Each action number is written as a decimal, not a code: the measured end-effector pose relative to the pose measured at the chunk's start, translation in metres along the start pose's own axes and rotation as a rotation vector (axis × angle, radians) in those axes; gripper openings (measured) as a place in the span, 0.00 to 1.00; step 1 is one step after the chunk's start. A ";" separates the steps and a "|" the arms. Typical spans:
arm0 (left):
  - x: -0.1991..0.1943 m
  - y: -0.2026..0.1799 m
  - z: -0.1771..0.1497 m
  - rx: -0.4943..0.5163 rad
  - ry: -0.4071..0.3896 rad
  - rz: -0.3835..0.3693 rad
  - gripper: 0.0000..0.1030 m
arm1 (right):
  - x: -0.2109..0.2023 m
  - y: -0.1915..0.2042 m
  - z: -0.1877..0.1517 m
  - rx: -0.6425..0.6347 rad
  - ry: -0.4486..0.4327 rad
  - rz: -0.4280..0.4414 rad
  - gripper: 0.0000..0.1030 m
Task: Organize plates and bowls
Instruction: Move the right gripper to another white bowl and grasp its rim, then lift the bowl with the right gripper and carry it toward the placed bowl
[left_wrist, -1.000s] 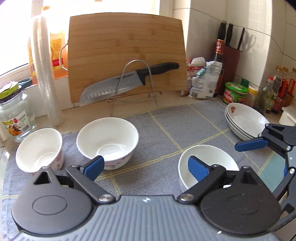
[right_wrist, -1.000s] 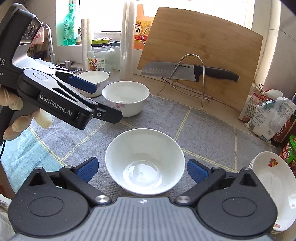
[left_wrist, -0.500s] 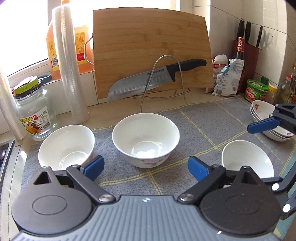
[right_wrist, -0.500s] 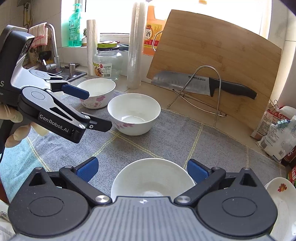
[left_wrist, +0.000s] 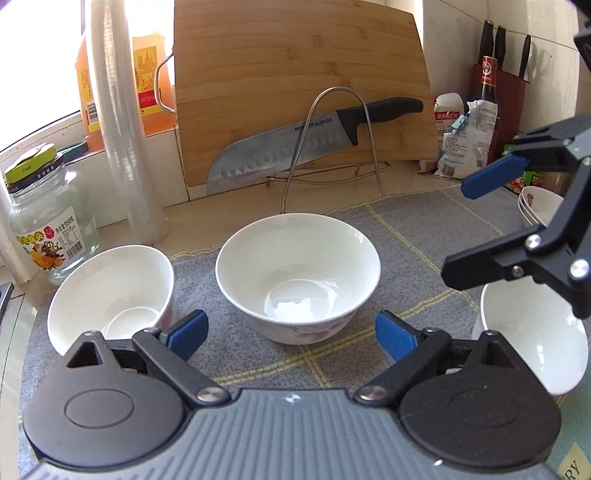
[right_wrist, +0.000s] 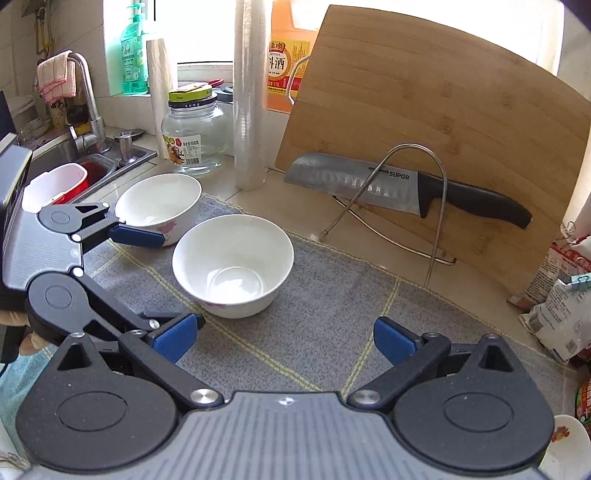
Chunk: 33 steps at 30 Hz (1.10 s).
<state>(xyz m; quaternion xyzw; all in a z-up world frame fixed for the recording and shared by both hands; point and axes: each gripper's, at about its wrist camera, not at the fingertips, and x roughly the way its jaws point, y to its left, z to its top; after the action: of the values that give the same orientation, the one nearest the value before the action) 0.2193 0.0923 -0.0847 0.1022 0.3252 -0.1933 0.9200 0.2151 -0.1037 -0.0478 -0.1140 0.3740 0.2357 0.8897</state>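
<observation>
Three loose bowls sit apart on the grey mat (left_wrist: 406, 243), so the sorting looks barely begun. The middle bowl (left_wrist: 297, 280) stands near the mat's centre, directly ahead of the left gripper (left_wrist: 291, 330), whose jaws are spread wide with nothing between them. A second bowl (left_wrist: 110, 295) rests at the mat's left edge, near the glass jar (left_wrist: 48, 225). The third bowl (left_wrist: 532, 343) lies toward the mat's right side, under the right gripper (right_wrist: 286, 339), also spread apart and empty. One stack of plates (left_wrist: 535, 206) at the far right edge of the counter seems already gathered.

Judging by this, all three bowls are yet to be nested or moved.

Open mat lies between the middle bowl and the plates, giving room to carry across. The back of the counter is crowded: a cutting board (left_wrist: 299, 92) leans there with a knife (left_wrist: 314, 136) on a wire rack, the blade facing the mat. The sink (right_wrist: 70, 155) borders the left end.
</observation>
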 end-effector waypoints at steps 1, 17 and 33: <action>0.003 -0.001 0.000 0.002 0.003 0.006 0.94 | 0.005 -0.002 0.005 0.005 0.004 0.016 1.00; 0.022 -0.005 0.003 0.025 -0.005 0.037 0.94 | 0.074 -0.004 0.046 -0.024 0.098 0.163 0.87; 0.024 -0.003 0.005 0.020 -0.021 0.004 0.91 | 0.099 -0.005 0.053 -0.002 0.126 0.214 0.72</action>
<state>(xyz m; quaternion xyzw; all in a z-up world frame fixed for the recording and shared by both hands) 0.2384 0.0812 -0.0965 0.1101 0.3135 -0.1959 0.9226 0.3099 -0.0550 -0.0822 -0.0891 0.4389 0.3219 0.8341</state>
